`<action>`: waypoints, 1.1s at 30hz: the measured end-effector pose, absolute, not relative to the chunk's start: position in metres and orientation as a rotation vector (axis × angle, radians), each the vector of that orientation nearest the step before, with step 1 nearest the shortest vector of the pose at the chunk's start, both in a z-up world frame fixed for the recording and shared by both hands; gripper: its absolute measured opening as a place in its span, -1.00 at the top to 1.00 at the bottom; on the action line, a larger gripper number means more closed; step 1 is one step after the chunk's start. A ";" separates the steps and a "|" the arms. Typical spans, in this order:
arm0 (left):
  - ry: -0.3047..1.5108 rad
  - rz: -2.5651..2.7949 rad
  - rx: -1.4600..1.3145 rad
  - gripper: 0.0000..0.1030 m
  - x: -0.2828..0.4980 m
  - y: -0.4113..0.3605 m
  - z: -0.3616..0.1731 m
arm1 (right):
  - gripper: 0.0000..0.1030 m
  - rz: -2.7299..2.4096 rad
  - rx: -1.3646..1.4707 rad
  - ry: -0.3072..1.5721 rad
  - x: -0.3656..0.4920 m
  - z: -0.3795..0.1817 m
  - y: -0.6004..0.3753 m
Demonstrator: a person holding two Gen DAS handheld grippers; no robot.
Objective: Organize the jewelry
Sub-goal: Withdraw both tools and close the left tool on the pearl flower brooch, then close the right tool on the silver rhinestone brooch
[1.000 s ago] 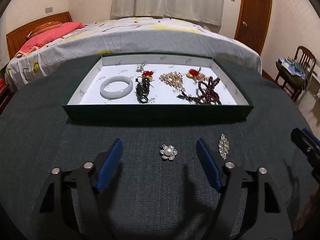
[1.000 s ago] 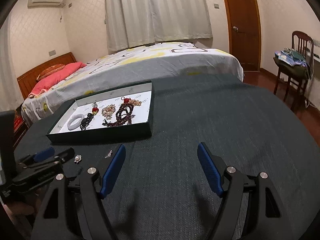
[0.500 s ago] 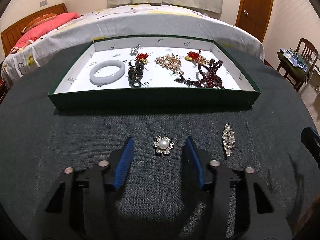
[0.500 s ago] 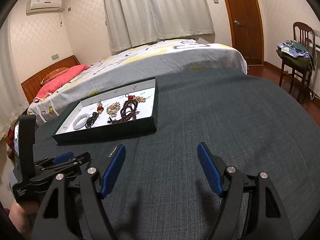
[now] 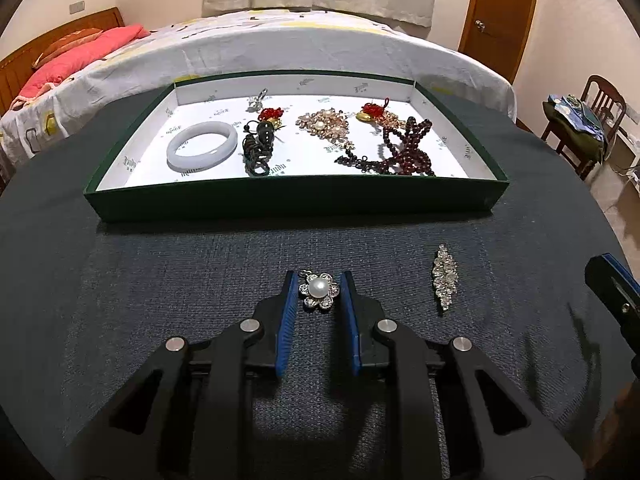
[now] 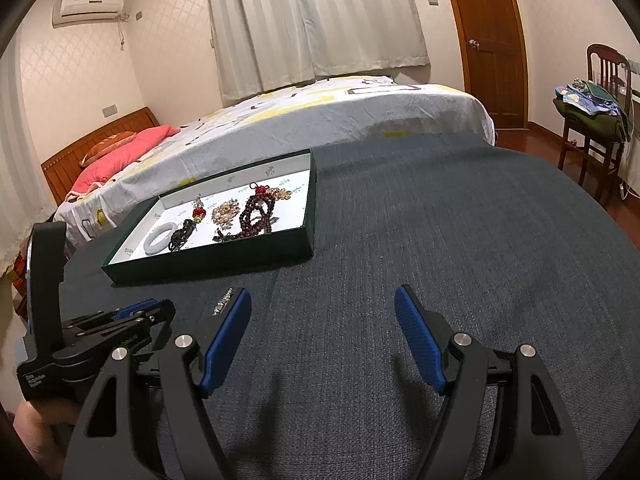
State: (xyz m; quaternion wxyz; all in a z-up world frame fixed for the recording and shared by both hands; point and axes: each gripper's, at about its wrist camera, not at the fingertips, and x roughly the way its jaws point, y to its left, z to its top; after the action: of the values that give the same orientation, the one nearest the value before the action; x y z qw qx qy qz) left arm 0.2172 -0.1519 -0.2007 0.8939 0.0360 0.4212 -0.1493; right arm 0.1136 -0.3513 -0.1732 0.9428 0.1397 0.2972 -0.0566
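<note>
Left gripper (image 5: pixel 319 285): jaws closing, blue pads at either side of the pearl flower brooch (image 5: pixel 319 291), seemingly touching its petals; brooch lies on the dark cloth table (image 5: pixel 160 280), near side of the green tray (image 5: pixel 296 200).

Right gripper (image 6: pixel 323 300): jaws wide apart, nothing between them, over bare cloth right of the tray.

Rhinestone leaf brooch (image 5: pixel 445 277): flat on the cloth, near side of the tray, right of the pearl brooch, apart from it.

In the tray, left to right: white bangle (image 5: pixel 201 151); black cord piece with red knot (image 5: pixel 261 145); pale gold cluster (image 5: pixel 322 122); dark red bead strand (image 5: pixel 404 152).

Beyond the tray: bed (image 5: pixel 280 44).
</note>
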 end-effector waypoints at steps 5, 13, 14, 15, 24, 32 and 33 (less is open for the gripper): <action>0.852 -0.310 0.094 0.58 0.213 -0.152 -0.197 | -0.40 -0.112 0.282 0.610 0.114 -0.174 -0.350; 0.827 -0.272 0.076 0.58 0.205 -0.122 -0.184 | -0.40 -0.091 0.253 0.627 0.120 -0.175 -0.333; 0.823 -0.265 0.072 0.58 0.205 -0.117 -0.182 | -0.40 -0.087 0.248 0.631 0.121 -0.175 -0.331; 0.820 -0.259 0.069 0.58 0.204 -0.112 -0.181 | -0.40 -0.084 0.243 0.635 0.123 -0.175 -0.328; 0.781 -0.176 0.068 0.58 0.199 -0.064 -0.166 | -0.39 -0.063 0.180 0.685 0.145 -0.175 -0.297; 0.787 -0.118 0.027 0.58 0.201 -0.026 -0.166 | -0.38 -0.038 0.155 0.748 0.171 -0.183 -0.280; 0.790 -0.112 0.024 0.58 0.202 -0.022 -0.167 | -0.36 -0.037 0.150 0.759 0.175 -0.184 -0.279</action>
State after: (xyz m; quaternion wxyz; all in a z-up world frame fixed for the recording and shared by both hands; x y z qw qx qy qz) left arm 0.2018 -0.0219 -0.1670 0.9214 0.0116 0.3847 -0.0545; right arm 0.1750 -0.2786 -0.1839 0.9259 0.0733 0.3701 -0.0182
